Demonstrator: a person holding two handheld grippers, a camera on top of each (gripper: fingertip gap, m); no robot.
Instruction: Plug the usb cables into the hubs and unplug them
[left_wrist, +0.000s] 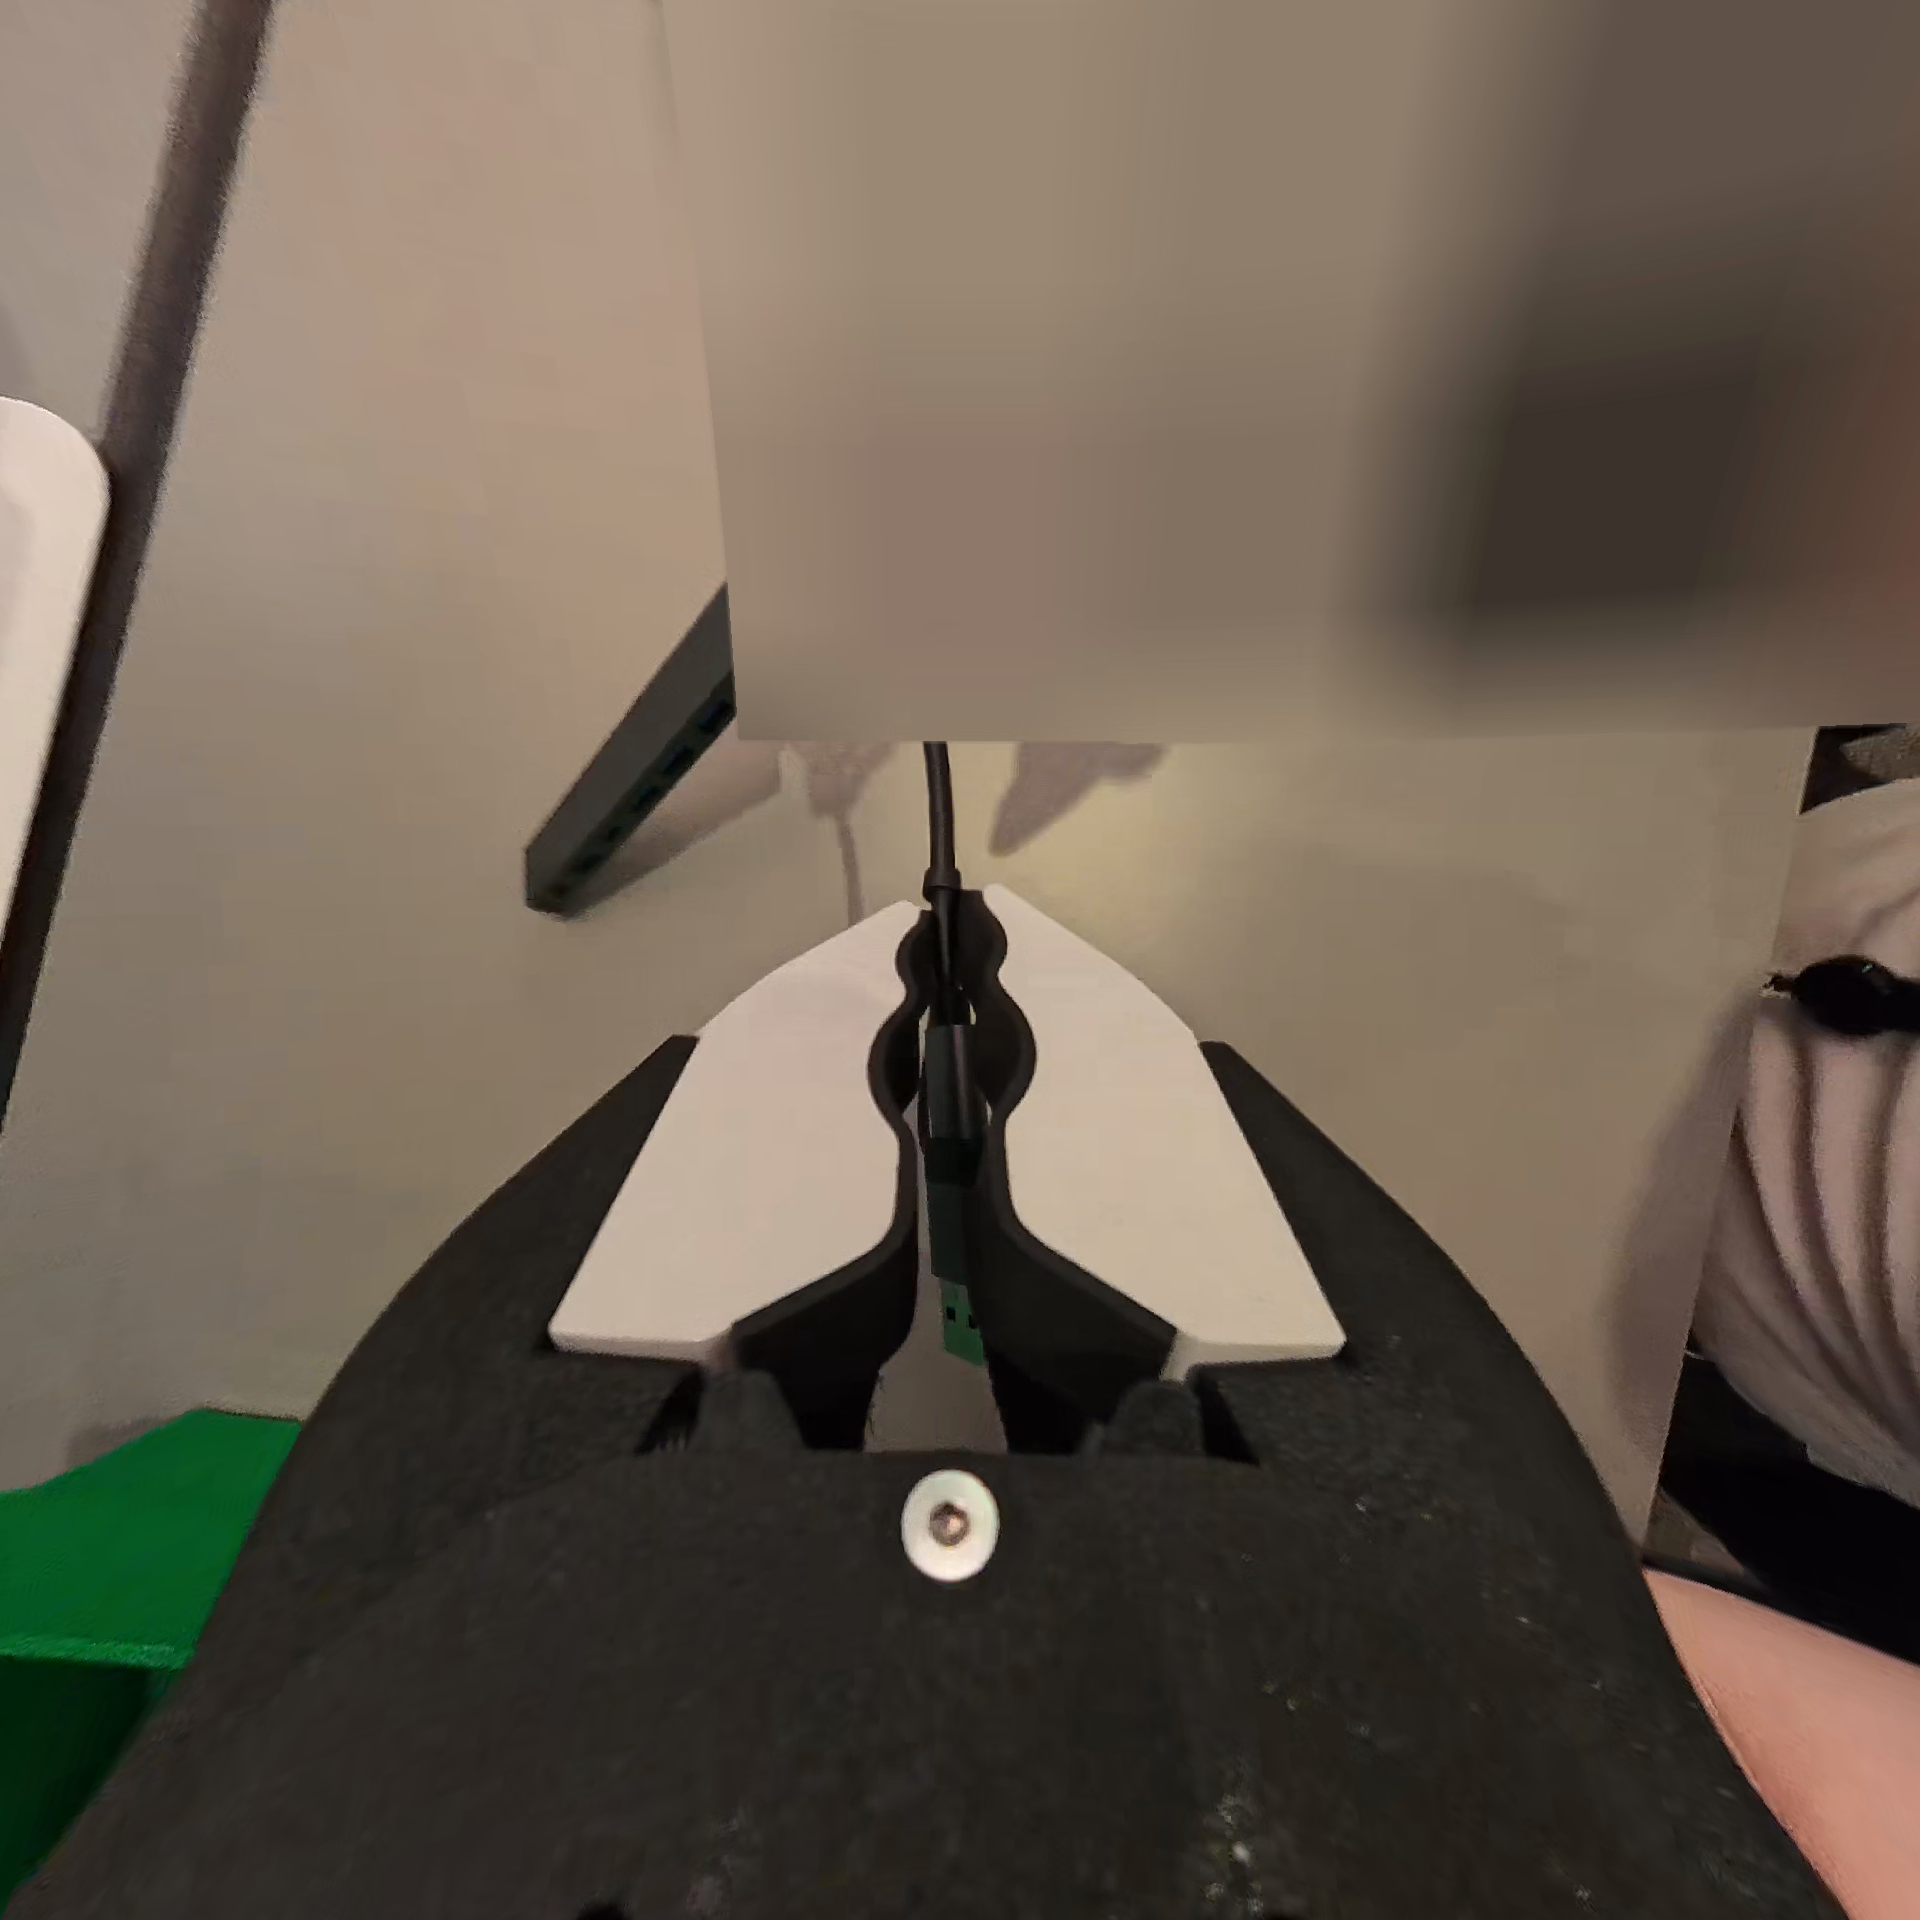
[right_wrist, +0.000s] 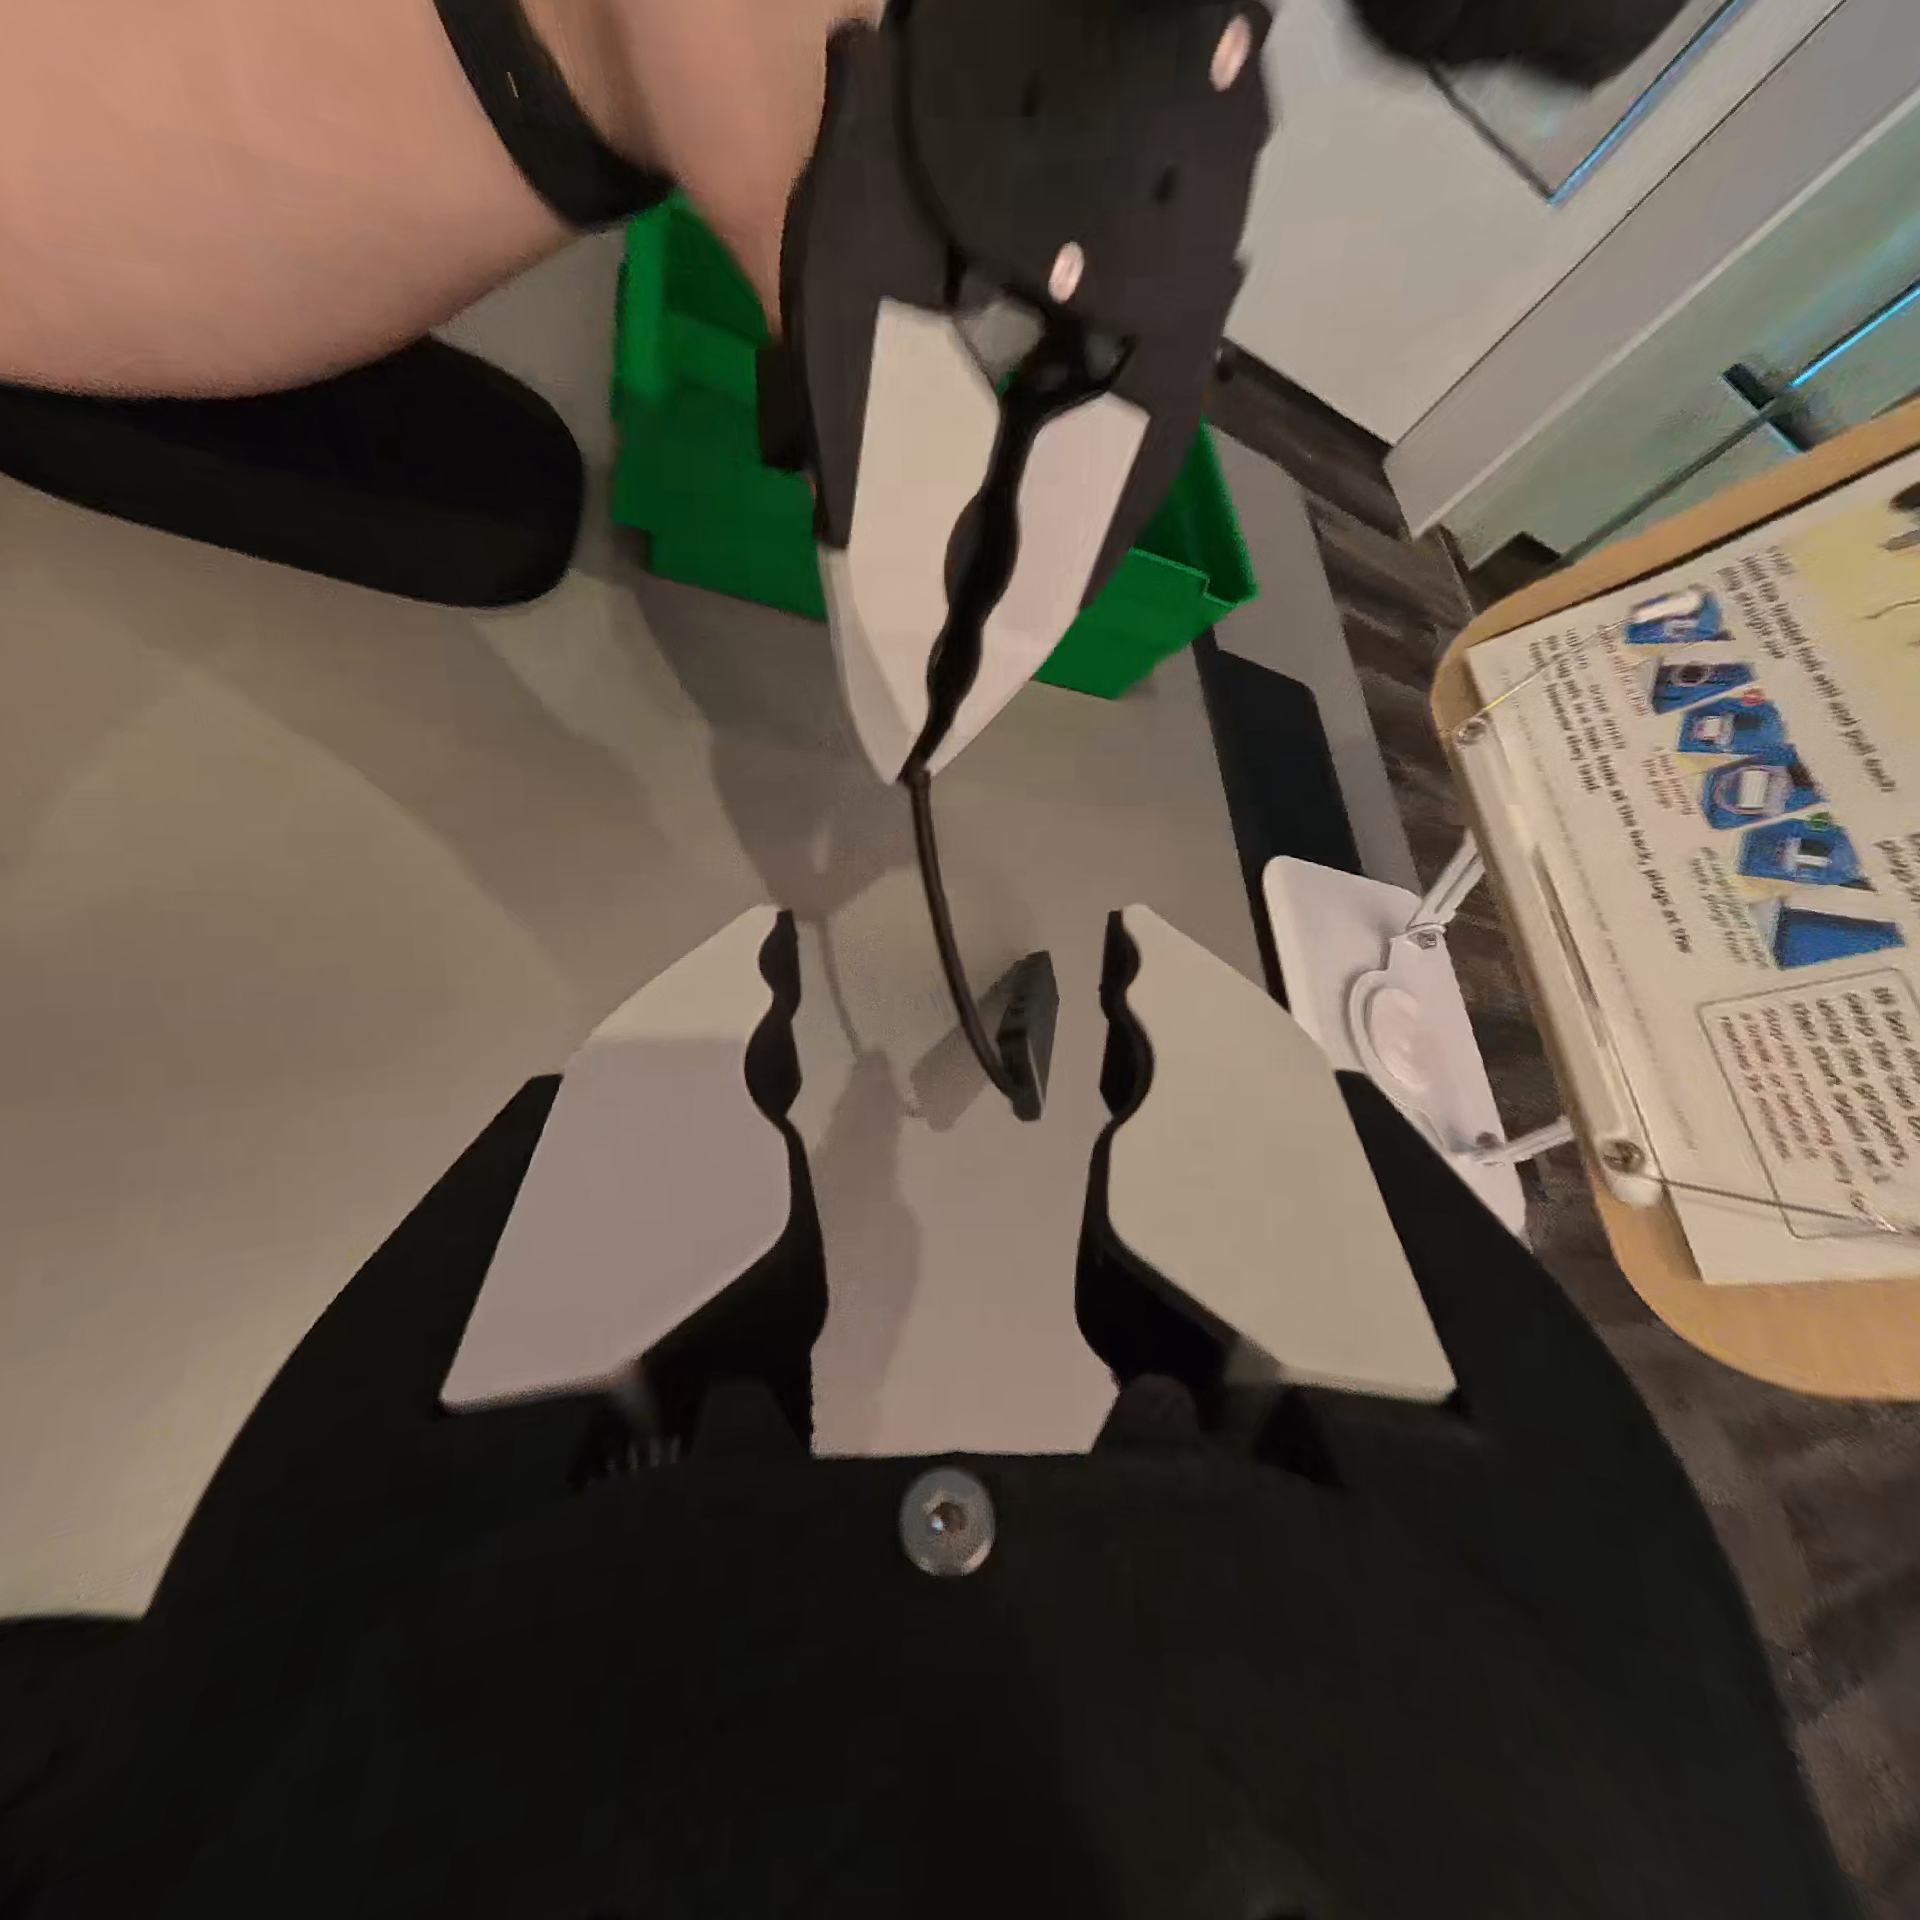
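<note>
Left gripper (left_wrist: 951, 904): fingers clenched on the black usb cable (left_wrist: 940, 821), plug end pointing back toward the gripper body, green tongue showing. Cable runs forward from the fingertips and, in the right wrist view, curves down to a small black hub (right_wrist: 1023, 1023) on the pale table (right_wrist: 312, 831). Right gripper (right_wrist: 951, 935): fingers spread apart, holding nothing, raised above that hub. Second dark hub (left_wrist: 634, 790): lying further left. Green bin (right_wrist: 717, 488): behind the left gripper.

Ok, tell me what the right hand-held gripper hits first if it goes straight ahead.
Probably the black USB hub with its cable, lying between the open right hand-held gripper fingers' line; depth is unclear.
</note>
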